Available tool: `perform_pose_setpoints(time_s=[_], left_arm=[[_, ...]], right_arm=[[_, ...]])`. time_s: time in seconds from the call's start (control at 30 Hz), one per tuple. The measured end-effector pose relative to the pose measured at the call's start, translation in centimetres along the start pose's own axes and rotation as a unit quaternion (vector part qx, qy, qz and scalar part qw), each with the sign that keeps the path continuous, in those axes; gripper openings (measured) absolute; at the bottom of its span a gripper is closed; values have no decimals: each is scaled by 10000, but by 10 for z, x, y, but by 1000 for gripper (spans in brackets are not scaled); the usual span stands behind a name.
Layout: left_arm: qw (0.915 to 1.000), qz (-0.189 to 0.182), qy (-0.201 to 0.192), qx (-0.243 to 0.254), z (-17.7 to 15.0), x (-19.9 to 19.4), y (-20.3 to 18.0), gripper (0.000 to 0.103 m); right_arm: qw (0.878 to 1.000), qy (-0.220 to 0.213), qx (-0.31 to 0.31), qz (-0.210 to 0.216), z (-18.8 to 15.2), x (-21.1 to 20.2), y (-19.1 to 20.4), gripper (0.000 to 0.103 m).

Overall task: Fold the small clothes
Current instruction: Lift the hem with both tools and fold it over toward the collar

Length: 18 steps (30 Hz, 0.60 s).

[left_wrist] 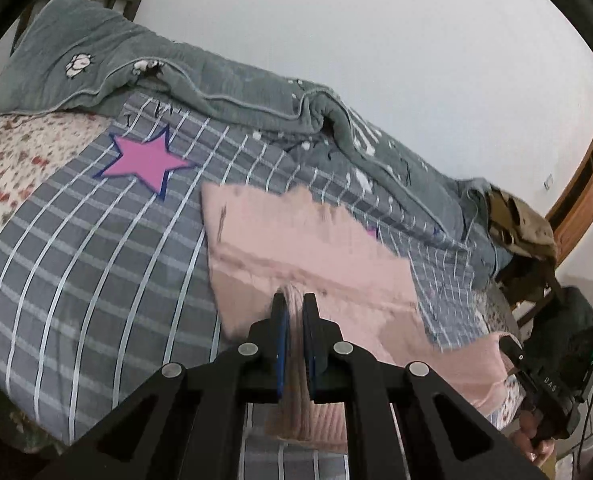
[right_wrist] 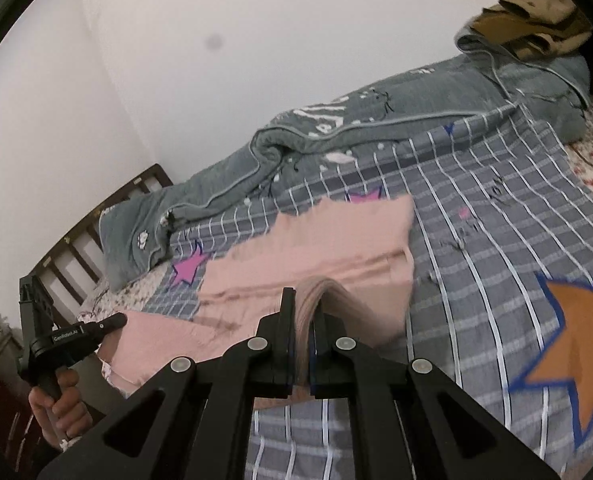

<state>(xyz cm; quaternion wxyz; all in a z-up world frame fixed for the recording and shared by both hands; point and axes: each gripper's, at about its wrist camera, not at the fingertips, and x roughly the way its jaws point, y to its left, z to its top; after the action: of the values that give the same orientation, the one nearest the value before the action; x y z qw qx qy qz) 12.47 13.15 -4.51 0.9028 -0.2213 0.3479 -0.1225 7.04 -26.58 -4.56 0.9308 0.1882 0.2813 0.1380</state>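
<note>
Together, my left gripper (left_wrist: 294, 300) and right gripper (right_wrist: 302, 300) each pinch a bunched near edge of the pink garment (left_wrist: 316, 240), jaws narrowed to the thickness of the cloth. Its far part lies on the grey checked bedspread (left_wrist: 96, 240), with the rumpled grey blanket (left_wrist: 236, 84) beyond it.

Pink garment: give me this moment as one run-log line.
step: fold | left tongs: shut on pink garment | right tongs: shut on pink garment | near edge raised off checked bedspread
</note>
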Motion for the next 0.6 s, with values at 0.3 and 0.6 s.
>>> perform_pose_setpoints(time_s=[0.3,0.6], left_arm=[[10000,42,-41,-30,45,62,8,8],[9997,62,120,-226,80,124,16,8]], right_arm=[[9998,-204,-57,40,46,68,-6,5],[9996,-118,232,104,76,134,-30,5]])
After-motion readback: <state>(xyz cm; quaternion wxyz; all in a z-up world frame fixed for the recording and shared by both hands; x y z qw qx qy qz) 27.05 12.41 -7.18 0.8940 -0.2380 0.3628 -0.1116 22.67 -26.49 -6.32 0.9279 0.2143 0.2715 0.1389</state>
